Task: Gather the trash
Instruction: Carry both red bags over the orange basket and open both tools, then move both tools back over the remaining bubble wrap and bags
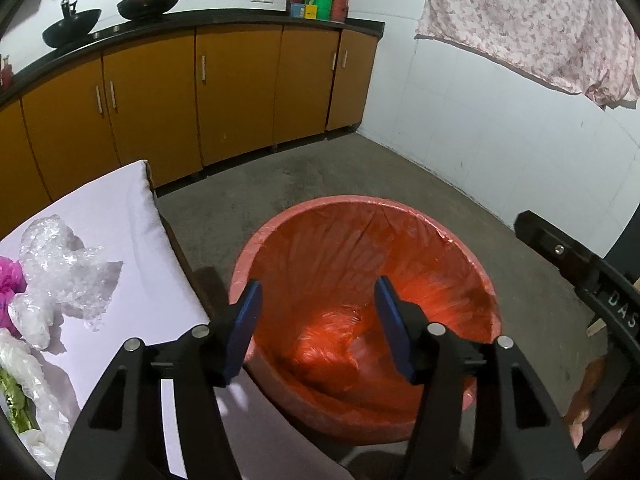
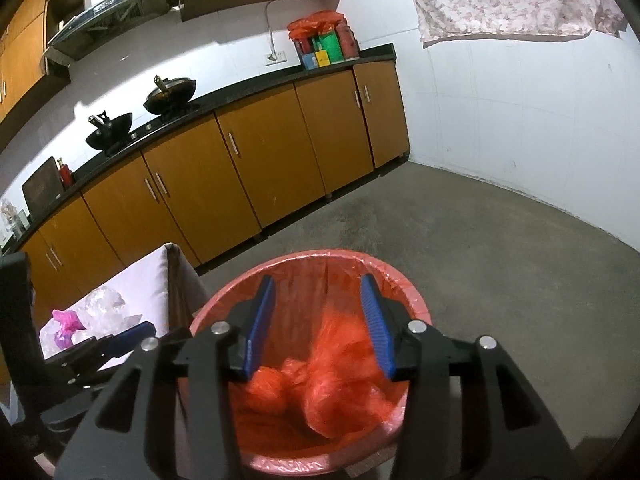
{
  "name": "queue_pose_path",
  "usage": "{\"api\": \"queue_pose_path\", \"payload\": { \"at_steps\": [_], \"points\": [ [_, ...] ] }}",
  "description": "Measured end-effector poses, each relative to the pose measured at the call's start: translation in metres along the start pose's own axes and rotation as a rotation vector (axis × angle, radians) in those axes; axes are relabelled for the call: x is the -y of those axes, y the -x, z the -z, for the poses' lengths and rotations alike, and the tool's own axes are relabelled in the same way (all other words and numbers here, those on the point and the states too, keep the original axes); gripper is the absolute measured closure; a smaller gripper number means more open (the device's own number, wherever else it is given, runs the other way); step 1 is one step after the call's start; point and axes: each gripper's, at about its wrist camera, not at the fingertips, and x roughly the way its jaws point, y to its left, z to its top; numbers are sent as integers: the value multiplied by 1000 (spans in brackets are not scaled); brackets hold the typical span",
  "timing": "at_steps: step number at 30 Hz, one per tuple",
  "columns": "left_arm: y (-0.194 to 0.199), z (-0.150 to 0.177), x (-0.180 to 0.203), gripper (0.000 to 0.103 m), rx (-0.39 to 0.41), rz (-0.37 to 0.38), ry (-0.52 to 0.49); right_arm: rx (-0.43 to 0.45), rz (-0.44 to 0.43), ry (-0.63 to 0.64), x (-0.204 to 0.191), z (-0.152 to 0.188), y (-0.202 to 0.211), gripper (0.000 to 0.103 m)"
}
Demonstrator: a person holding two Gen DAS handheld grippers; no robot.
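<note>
A red bin [image 1: 360, 205] lined with an orange bag stands on the floor beside the table. My left gripper [image 1: 318, 300] hangs over its mouth, open, with nothing between the blue pads. My right gripper [image 2: 317, 292] is also above the bin [image 2: 404, 284], open. A crumpled orange plastic bag [image 2: 340, 364] lies in the bin below its fingers, blurred at the top and not pressed by the pads. On the white-covered table [image 1: 120, 208] lie crumpled clear plastic [image 1: 64, 264], a pink scrap [image 1: 8, 280] and a green wrapper [image 1: 14, 400].
Orange-brown base cabinets [image 1: 240, 92] under a black counter run along the far wall, with two woks [image 1: 150, 0] on top. Bare concrete floor [image 1: 320, 168] spreads behind the bin. A flowered cloth [image 1: 532, 20] hangs at upper right. A hand [image 1: 588, 404] shows at right.
</note>
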Motion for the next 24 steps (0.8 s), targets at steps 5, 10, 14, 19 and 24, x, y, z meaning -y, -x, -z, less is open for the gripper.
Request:
{"api": "queue_pose_path", "payload": {
  "at_steps": [5, 10, 14, 19, 24],
  "points": [
    [12, 0, -10, 42, 27, -25, 15, 23, 20, 10, 0, -3, 8, 52],
    [35, 3, -19, 32, 70, -57, 22, 58, 29, 52, -10, -4, 21, 42],
    [57, 10, -31, 25, 103, -89, 33, 86, 29, 99, -26, -2, 32, 24],
    [86, 19, -56, 15, 141, -154, 66, 100, 17, 134, -47, 2, 42, 12],
    [117, 33, -87, 10, 182, -259, 111, 72, -30, 132, -64, 5, 44, 11]
  ]
}}
